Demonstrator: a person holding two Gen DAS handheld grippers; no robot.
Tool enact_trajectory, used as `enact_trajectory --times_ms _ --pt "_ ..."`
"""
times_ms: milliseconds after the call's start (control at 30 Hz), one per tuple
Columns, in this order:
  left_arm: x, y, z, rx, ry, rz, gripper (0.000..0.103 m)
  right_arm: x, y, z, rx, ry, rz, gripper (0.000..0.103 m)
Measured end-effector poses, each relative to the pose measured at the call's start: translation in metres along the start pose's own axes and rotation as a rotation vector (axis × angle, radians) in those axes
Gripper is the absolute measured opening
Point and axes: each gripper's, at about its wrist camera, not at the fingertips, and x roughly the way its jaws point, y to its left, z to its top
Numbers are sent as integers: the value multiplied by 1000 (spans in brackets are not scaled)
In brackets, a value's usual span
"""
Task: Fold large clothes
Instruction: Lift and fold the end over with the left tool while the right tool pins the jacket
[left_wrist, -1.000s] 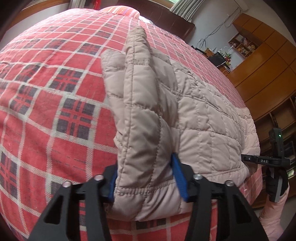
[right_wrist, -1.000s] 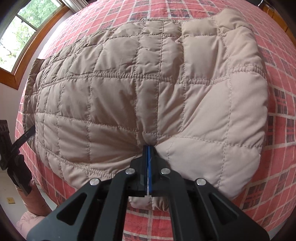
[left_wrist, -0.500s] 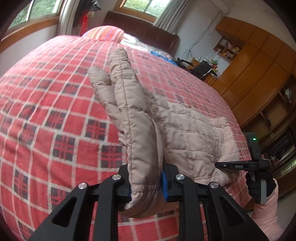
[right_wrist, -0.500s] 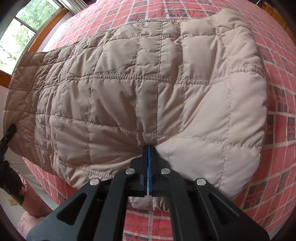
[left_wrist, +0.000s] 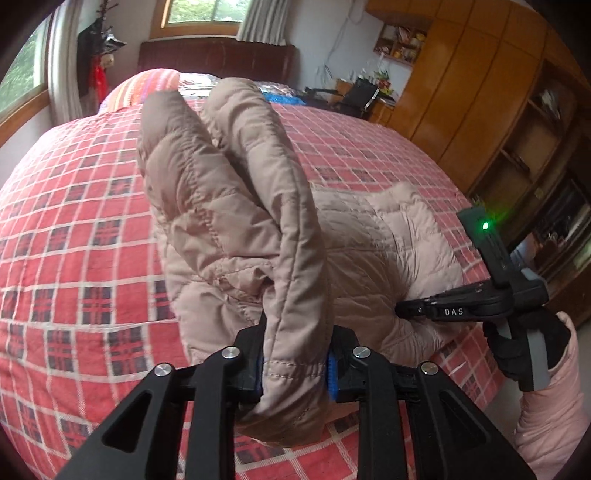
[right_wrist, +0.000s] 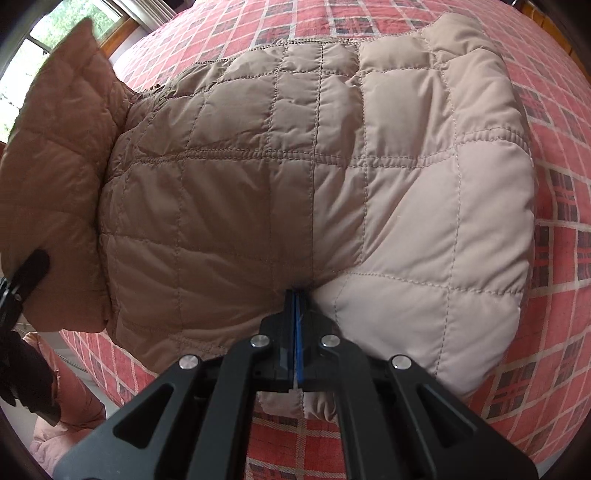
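Observation:
A beige quilted jacket lies across the red plaid bed. My left gripper is shut on the jacket's thick hem edge and holds that end raised, so the padded fabric stands up in folds in front of the lens. My right gripper is shut on a pinch of the jacket's near edge, which stays low on the bed. In the left wrist view the right gripper shows at the right, held by a black-gloved hand. The lifted end appears at the left of the right wrist view.
The red plaid bedspread covers a wide bed with a dark headboard. Wooden wardrobes and shelves line the right wall. Windows are at the left. A pink sleeve is by the bed's near edge.
My left gripper closed on the jacket's hem and lifted that end off the bed, tilting the view up toward the room. The right gripper kept its pinch in place.

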Motion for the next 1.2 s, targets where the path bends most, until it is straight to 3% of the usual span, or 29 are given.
enact_trajectory --times_ms 167,267,800,833,867,933,1000,1067,1200 --pt "42 -3 2 7 90 -29 25 -1 -2 -1 1 -4 7 0" --pt "59 -3 1 -13 103 -52 27 -1 -4 -1 1 -5 10 0" --pt "59 -10 -6 -28 54 -23 33 -1 -2 3 4 2 5 0" --pt "58 -13 -6 -20 51 -36 42 0 -3 4 3 3 5 0" --pt "59 -18 -4 -13 41 -63 59 0 -5 6 2 4 5 0" --pt "54 -28 -5 31 25 -114 75 1 -5 8 0 5 5 0" --pt "47 -35 -5 66 6 -95 75 0 -6 9 0 5 8 0" --pt "36 -31 -1 48 -2 -132 75 0 -7 10 3 6 16 0" --pt "3 18 10 -121 -26 -360 75 -1 -10 10 1 8 20 0"
